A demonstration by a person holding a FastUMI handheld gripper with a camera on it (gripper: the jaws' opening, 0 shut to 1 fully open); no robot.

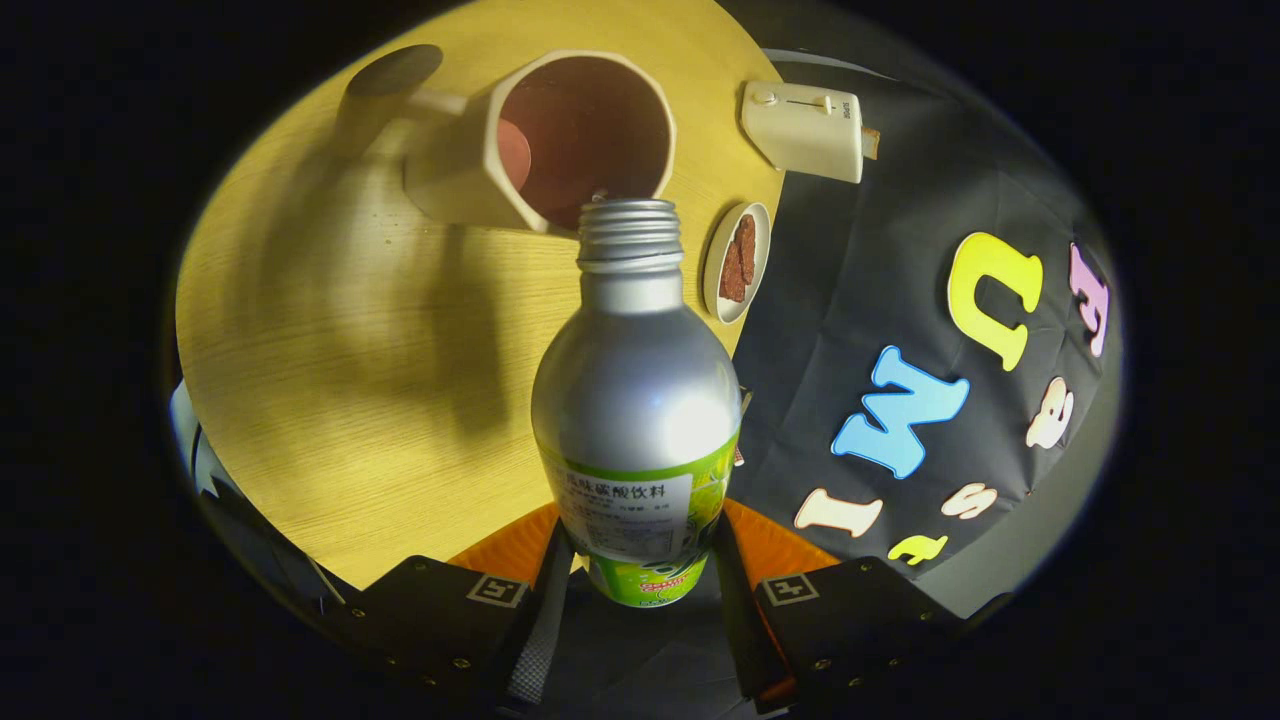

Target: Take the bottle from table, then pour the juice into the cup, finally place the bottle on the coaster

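A silver metal bottle [636,400] with a green label sits between my fingers, and my gripper [640,570] is shut on its lower body. The whole view is tilted, so the bottle leans toward the cup. Its open threaded neck [630,235] reaches the rim of a white angular cup [545,140] with a handle, which stands on the round wooden table [340,340]. The inside of the cup looks dark reddish; I cannot tell whether liquid is flowing.
A small white dish [738,262] with brown pieces lies near the table's edge, beside the bottle's neck. A white toaster-like appliance [805,128] stands beyond it. The black cloth wall [900,280] hangs behind the table's edge.
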